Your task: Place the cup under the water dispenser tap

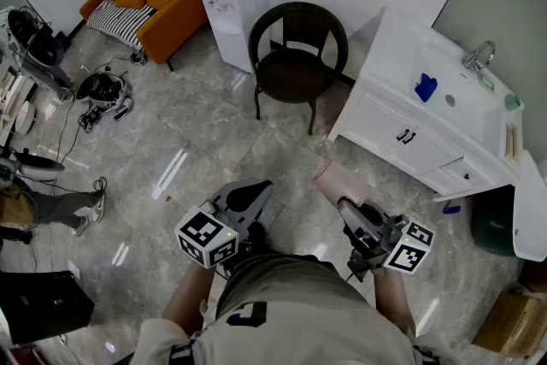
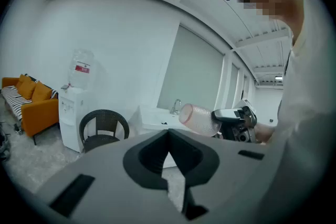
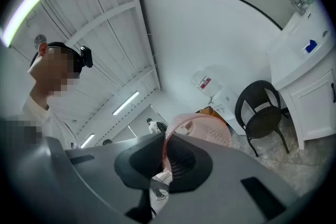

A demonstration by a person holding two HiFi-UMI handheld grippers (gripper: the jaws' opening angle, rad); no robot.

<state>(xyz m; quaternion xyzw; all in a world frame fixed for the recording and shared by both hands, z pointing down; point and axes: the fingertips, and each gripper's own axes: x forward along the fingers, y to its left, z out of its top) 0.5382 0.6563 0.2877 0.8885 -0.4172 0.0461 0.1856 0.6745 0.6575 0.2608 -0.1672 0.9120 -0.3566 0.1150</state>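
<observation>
Across the floor, well ahead and leftward, stands the water dispenser (image 1: 231,8); the cup (image 1: 339,181) lies sideways, pointing forward, its edge pinched in the right gripper (image 1: 345,203), while the left gripper (image 1: 254,191) is closed, empty

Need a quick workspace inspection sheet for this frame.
Surface: glossy grey tiled floor.
Job's things: pink cup tilted, carried; water dispenser at far wall, not reached.
Clutter: black chair, orange sofa, sink cabinet.
Tools: left tool shut, empty; right tool shut on cup rim.
Cables: loose cables on floor by gear.
Surroundings: person's legs at left edge.
</observation>
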